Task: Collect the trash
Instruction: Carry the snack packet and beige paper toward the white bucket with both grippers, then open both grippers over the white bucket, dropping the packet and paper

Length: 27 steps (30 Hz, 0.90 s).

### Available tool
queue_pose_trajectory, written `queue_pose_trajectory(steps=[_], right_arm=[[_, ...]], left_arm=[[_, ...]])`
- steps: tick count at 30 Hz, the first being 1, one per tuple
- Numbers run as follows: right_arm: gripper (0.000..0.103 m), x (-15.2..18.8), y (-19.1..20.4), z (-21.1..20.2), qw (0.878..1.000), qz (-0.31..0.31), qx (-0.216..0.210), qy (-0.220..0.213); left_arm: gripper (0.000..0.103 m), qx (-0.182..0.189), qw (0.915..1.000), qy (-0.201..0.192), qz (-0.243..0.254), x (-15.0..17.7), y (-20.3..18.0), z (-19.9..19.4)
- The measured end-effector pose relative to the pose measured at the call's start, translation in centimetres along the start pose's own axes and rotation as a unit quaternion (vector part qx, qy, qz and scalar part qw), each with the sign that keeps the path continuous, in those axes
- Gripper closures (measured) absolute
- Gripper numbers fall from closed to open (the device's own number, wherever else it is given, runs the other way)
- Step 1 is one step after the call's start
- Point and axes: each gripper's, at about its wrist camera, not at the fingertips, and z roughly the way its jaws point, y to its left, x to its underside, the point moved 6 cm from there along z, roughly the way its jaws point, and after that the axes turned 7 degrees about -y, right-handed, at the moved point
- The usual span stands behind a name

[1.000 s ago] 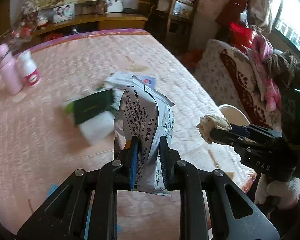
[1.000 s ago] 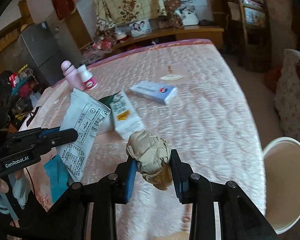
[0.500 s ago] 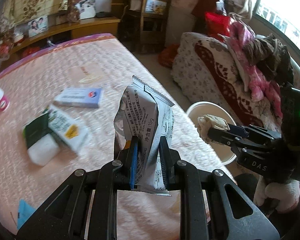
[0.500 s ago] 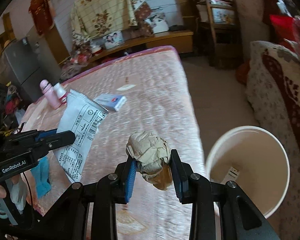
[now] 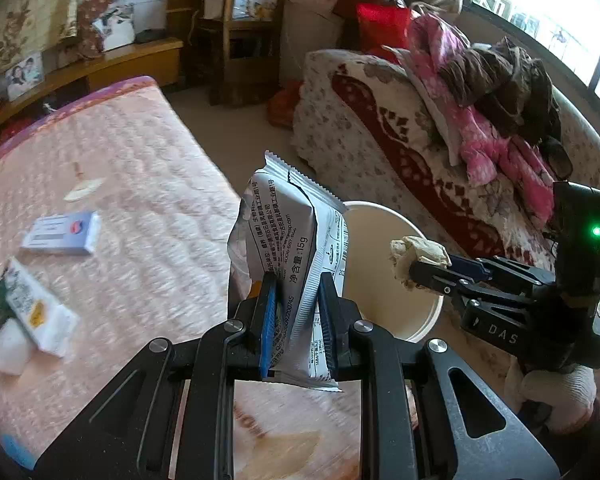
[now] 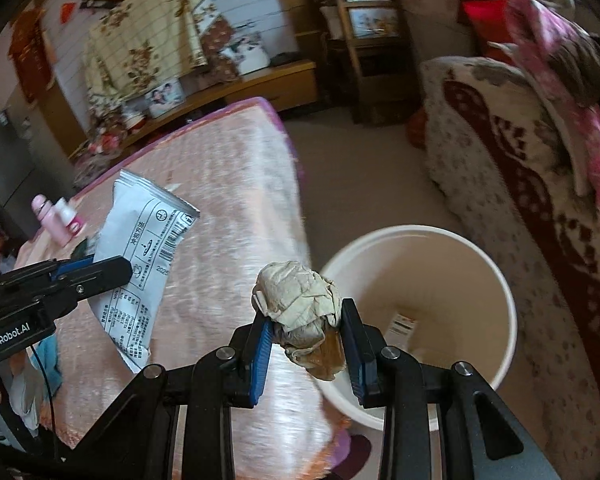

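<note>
The left gripper (image 5: 297, 312) pinches a silver snack wrapper (image 5: 288, 240). The right gripper (image 6: 305, 344) squeezes a crumpled paper ball (image 6: 300, 300). Both are up in the air near the white bin (image 6: 500, 292) beside the pink bed (image 6: 228, 200). If the wrapper is let go too soon, I think it may land on the bed or floor.

Both tongs swung off the bed toward the white bin (image 6: 496, 292): the left tongs (image 5: 296, 280) and wrapper (image 5: 288, 240) reached its near rim, the right tongs' (image 6: 306, 320) paper wad (image 6: 300, 300) its edge
</note>
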Motion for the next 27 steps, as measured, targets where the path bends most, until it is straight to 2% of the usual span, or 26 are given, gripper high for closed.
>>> queue_pose_trajectory(steps=[9,27], right_arm=[[0.072,0.7,-5.0,-0.3,0.999,0.036,0.033,0.005],[0.072,1.7,-7.4,1.1,0.997,0.06,0.046,0.016]], left_arm=[[0.085,0.018,0.9996,0.019,0.01,-0.1,-3.5,3.7],[0.085,0.044,0.9983,0.036,-0.006,0.2,-5.7,7.2]])
